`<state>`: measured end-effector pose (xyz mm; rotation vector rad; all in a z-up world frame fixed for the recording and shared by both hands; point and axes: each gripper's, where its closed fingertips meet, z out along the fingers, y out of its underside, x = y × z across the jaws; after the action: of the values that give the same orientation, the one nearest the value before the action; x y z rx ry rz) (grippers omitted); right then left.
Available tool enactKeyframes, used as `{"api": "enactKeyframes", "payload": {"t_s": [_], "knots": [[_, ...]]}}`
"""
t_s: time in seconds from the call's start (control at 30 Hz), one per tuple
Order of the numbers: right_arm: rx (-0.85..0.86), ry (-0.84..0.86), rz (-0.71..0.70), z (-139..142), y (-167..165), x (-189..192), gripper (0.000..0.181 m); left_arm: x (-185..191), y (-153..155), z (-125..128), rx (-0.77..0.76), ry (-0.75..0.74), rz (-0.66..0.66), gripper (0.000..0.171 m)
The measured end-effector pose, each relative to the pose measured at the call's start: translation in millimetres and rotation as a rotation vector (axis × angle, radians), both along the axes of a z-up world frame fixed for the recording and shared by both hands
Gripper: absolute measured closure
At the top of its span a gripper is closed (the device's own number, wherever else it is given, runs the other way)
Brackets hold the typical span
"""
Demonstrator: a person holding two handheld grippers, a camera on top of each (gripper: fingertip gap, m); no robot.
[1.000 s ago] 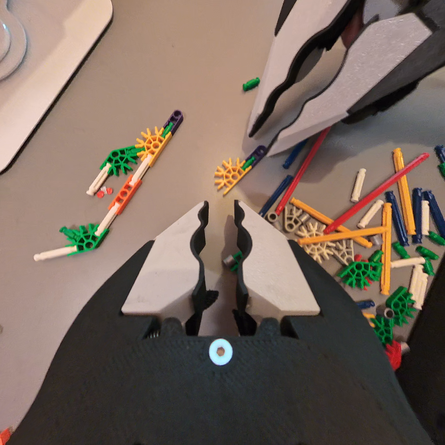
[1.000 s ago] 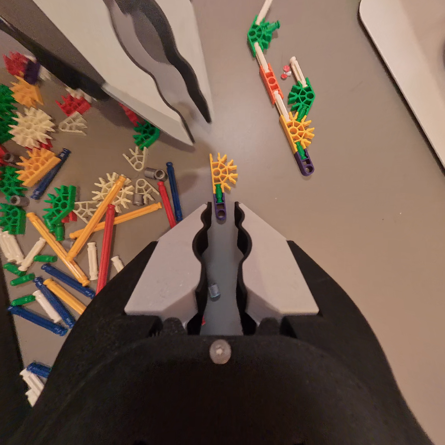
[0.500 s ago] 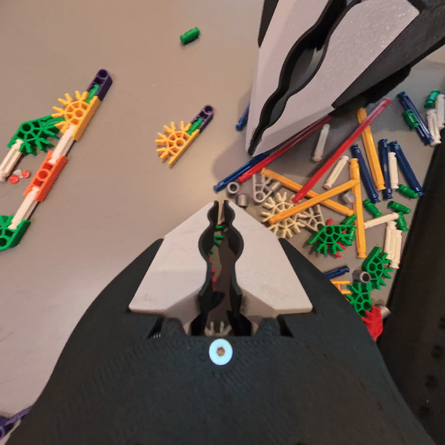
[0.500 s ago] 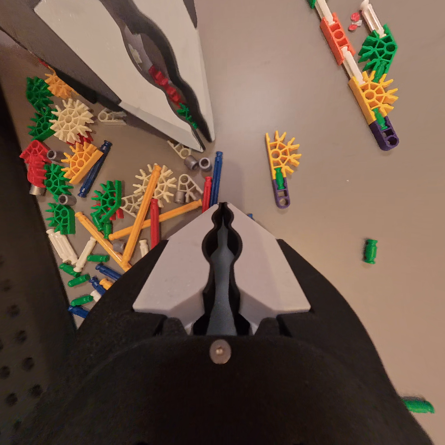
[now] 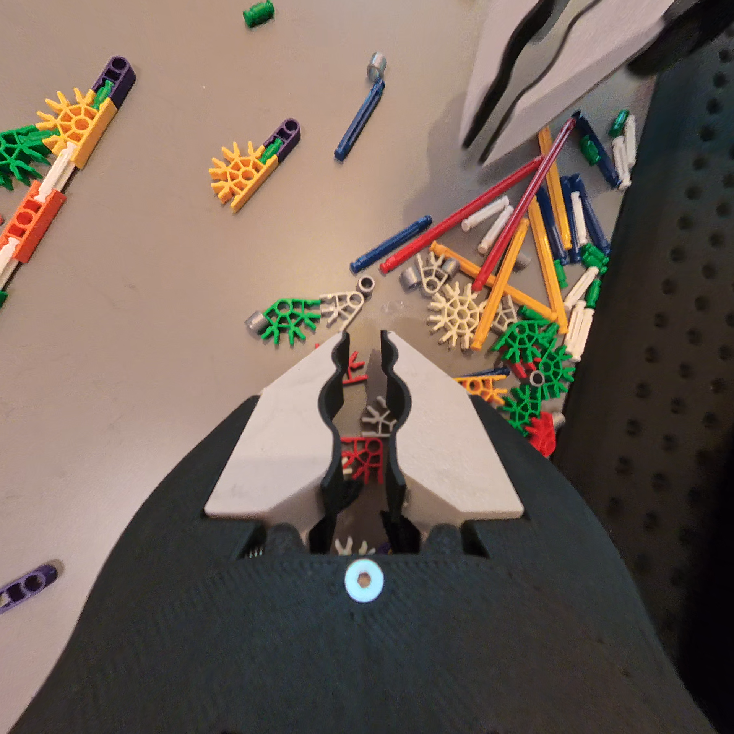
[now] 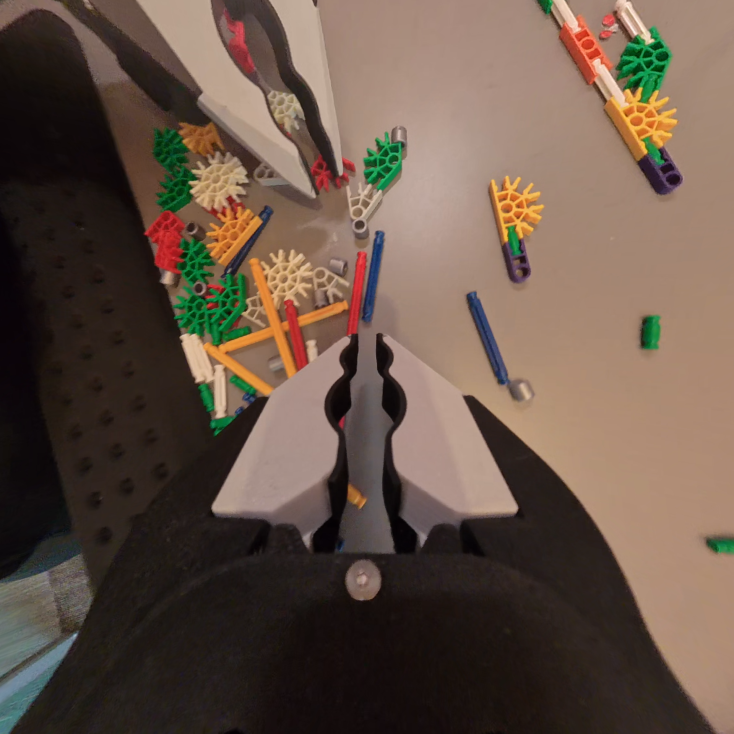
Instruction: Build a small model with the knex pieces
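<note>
My left gripper (image 5: 363, 335) is narrowly open and holds nothing. Its tips stand over a red connector (image 5: 353, 367) at the edge of a pile of rods and connectors (image 5: 516, 278). A green connector (image 5: 292, 317) with a grey spacer lies just left of the tips. In the right wrist view the left gripper (image 6: 326, 180) touches that red connector (image 6: 329, 174). My right gripper (image 6: 365, 337) is narrowly open and empty, its tips at a red rod (image 6: 357, 294) of the pile (image 6: 258, 278). It also shows in the left wrist view (image 5: 475, 154).
A yellow connector with a purple piece (image 5: 246, 172) (image 6: 514, 210) lies apart. A long assembled chain (image 5: 75, 119) (image 6: 635, 115) lies farther off. A blue rod with a grey spacer (image 6: 486, 337) and a short green rod (image 6: 650, 331) lie loose. A black perforated wall (image 5: 675, 317) borders the pile. My right tips are roughly 4 cm from the red rod (image 6: 357, 294). It turns up in the left wrist view (image 5: 419, 238) as well.
Both grippers have moved over the pile and gone from nearly shut to narrowly open. The green connector that was between my left jaws now lies on the table beside the tips.
</note>
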<state>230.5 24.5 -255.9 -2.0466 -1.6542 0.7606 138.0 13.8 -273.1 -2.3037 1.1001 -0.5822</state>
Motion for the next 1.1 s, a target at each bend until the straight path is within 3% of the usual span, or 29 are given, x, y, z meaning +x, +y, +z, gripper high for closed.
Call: {"api": "enactKeyframes", "payload": {"t_s": [0.1,0.3,0.57,0.8,1.1], "knots": [[-0.008,-0.014,-0.016,5.3,-13.7,16.4,0.175,-3.5,-5.1,-2.0,0.015,0.050,-0.029,0.154],[-0.033,-0.072,-0.038,1.3,-47.8,46.1,0.174,2.2,-8.2,0.9,0.054,0.014,-0.039,0.155],[-0.076,-0.058,-0.070,-10.6,-95.7,22.9,0.174,11.1,-8.7,4.8,0.068,-0.006,-0.066,0.155],[-0.024,-0.099,-0.211,-25.3,-83.6,10.0,0.168,17.3,-12.2,5.0,0.078,-0.020,-0.076,0.153],[0.015,-0.103,-0.268,-32.0,-82.2,3.4,0.166,11.1,-17.1,4.8,0.089,-0.035,-0.065,0.153]]}}
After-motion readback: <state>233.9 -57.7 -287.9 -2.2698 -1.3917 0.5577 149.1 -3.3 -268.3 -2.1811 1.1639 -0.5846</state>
